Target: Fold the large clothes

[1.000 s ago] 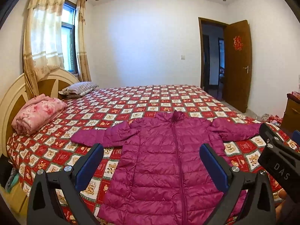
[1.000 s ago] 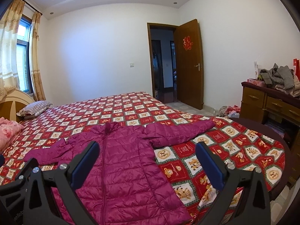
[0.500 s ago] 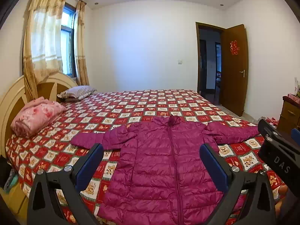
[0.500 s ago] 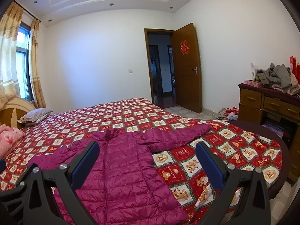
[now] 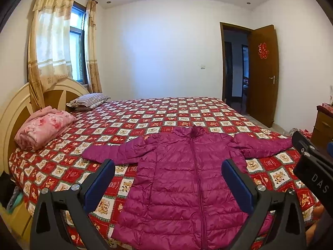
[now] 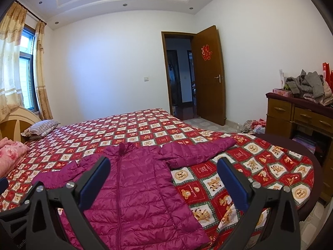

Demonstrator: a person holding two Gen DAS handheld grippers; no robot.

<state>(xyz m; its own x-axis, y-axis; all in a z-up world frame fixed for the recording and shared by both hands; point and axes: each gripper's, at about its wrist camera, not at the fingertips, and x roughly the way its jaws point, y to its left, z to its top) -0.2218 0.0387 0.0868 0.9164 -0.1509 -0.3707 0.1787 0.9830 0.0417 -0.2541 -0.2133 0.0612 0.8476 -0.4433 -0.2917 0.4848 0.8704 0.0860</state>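
Both hand-held grippers, left and right, hover with fingers spread wide, holding nothing. Just beyond lies the jacket, zipped, front up, sleeves out, flat on the bed. Farther off a pillow and what seems a folded pink blanket rest by the headboard.

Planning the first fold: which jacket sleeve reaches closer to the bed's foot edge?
The sleeve pointing toward the wooden door; the other sleeve points toward the headboard.

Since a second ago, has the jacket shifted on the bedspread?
No. The purple jacket lies spread flat on the same squares of the bedspread; only the cameras tilted up.
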